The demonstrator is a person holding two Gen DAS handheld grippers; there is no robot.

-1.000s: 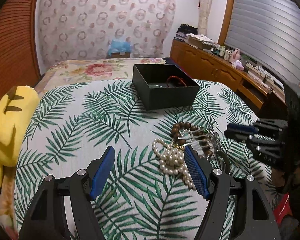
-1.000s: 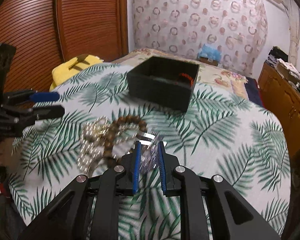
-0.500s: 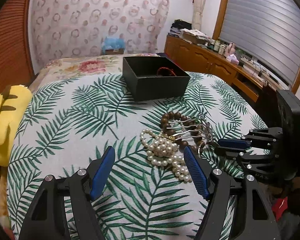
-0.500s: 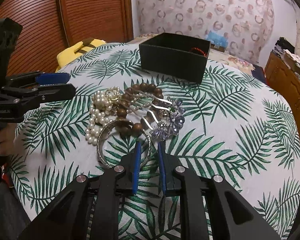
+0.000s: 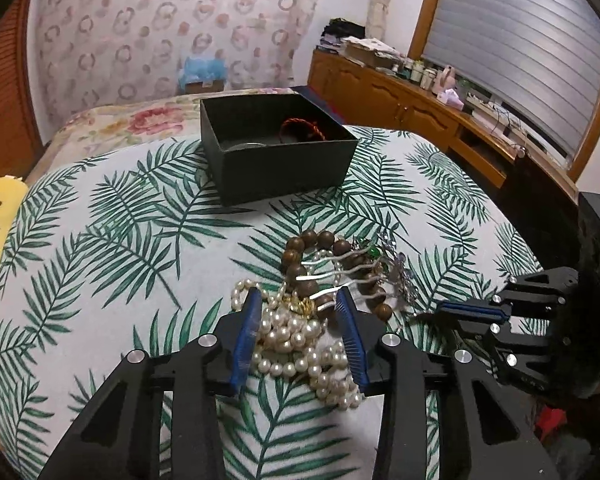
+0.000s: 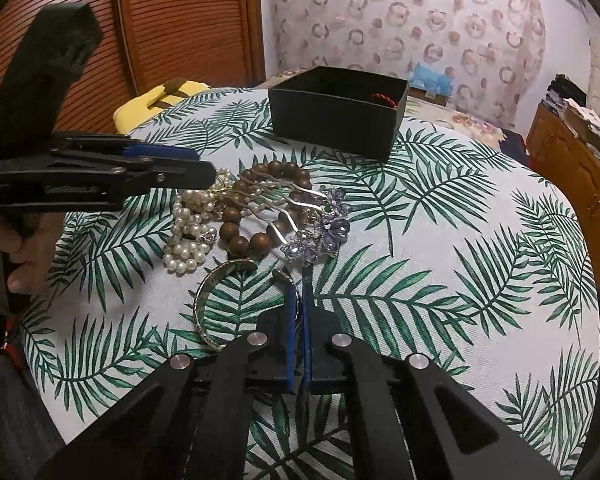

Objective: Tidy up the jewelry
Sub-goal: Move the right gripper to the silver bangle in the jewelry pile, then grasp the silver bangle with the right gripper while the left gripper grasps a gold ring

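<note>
A heap of jewelry lies on the palm-leaf bedspread (image 5: pixel 112 248). My left gripper (image 5: pixel 297 296) straddles the pearl necklace (image 5: pixel 292 340); its jaws are closing with the pearls between the pads, not clamped. Beyond the pearls lie a brown wooden bead bracelet (image 5: pixel 300 246) and a silver hair comb (image 6: pixel 324 228) with purple crystals. My right gripper (image 6: pixel 298 286) is shut on one side of an open silver bangle (image 6: pixel 199 304) at the near edge of the heap. The black box (image 5: pixel 284 176) stands farther back and holds a red cord bracelet (image 5: pixel 302 126).
A yellow plush toy (image 6: pixel 156 100) lies at the bed's left edge. A person's hand (image 6: pixel 28 256) holds the left gripper (image 6: pixel 204 168). A wooden cabinet (image 5: pixel 400 108) with clutter runs along the right wall. Slatted wooden doors (image 6: pixel 180 20) stand behind the bed.
My left gripper moved forward over the pearls and its jaws narrowed around them. My right gripper came down to the bangle and closed on it.
</note>
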